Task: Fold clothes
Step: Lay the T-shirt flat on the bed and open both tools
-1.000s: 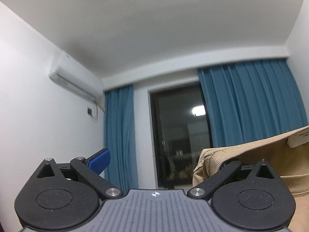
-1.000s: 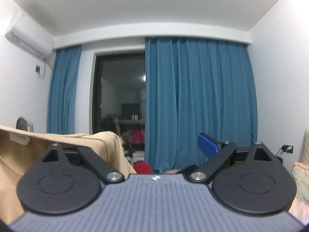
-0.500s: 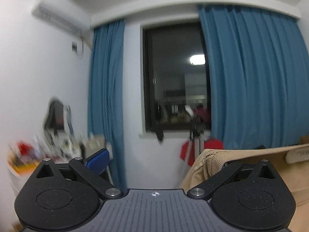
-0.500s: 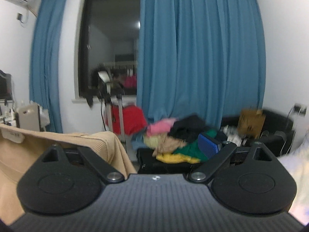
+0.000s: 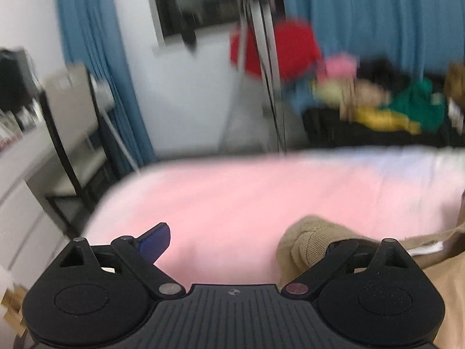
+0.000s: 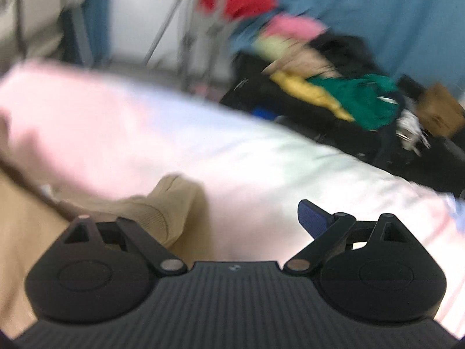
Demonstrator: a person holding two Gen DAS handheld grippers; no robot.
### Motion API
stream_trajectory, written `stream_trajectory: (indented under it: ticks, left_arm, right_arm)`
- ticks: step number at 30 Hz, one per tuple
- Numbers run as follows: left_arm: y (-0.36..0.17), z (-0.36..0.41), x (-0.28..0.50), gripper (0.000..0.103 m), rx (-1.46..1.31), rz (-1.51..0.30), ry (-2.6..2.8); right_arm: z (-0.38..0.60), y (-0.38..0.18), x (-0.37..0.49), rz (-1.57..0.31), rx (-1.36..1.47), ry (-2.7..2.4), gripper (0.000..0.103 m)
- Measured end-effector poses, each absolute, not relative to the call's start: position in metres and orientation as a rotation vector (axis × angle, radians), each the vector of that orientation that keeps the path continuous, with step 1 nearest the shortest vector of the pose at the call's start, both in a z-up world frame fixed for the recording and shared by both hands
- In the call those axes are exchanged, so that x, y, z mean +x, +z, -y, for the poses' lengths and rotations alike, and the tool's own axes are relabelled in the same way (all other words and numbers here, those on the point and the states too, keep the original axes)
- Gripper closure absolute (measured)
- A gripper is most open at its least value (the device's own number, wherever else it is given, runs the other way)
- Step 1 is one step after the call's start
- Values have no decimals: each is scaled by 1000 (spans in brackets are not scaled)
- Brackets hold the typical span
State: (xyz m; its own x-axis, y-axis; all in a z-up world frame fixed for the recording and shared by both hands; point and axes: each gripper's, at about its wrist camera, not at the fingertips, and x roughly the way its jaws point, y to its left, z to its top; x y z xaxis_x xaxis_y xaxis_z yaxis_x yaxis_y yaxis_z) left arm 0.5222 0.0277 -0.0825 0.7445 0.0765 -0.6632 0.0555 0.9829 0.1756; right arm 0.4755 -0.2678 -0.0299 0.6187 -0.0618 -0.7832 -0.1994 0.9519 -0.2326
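A tan ribbed garment (image 5: 314, 242) drapes over the right finger of my left gripper (image 5: 241, 242), above a pink bed sheet (image 5: 232, 192); its blue left fingertip (image 5: 154, 241) stands far apart. The same garment (image 6: 162, 203) covers the left finger of my right gripper (image 6: 232, 212); the blue right fingertip (image 6: 312, 218) is bare. The cloth stretches between both grippers, with a white label (image 5: 427, 247) near its collar. Both views are motion-blurred, and the jaws stand wide with cloth hooked on one finger each.
A pile of coloured clothes (image 5: 377, 101) lies on a dark couch beyond the bed, also in the right wrist view (image 6: 334, 93). A tripod with a red garment (image 5: 276, 49) stands by the wall. A chair and desk (image 5: 69, 122) are at left.
Both grippers have tilted down from facing the ceiling and curtains to facing the bed, carrying the tan garment down with them. The jaw spacing has not changed.
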Motion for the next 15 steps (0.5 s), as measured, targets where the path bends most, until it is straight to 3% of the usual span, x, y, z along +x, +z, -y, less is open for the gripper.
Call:
stream_trajectory:
  ticks: [4, 6, 12, 15]
  left_arm:
    - [-71, -37, 502, 7, 159, -693, -80]
    - [-65, -41, 492, 2, 144, -673, -125]
    - [-48, -55, 462, 2, 98, -611, -260]
    - [-38, -52, 405, 1, 168, -487, -254]
  right_arm:
    - [239, -28, 482, -971, -303, 243, 9]
    - [235, -17, 474, -897, -191, 295, 9]
    - [250, 16, 431, -674, 95, 226, 9]
    - [255, 29, 387, -551, 148, 151, 9]
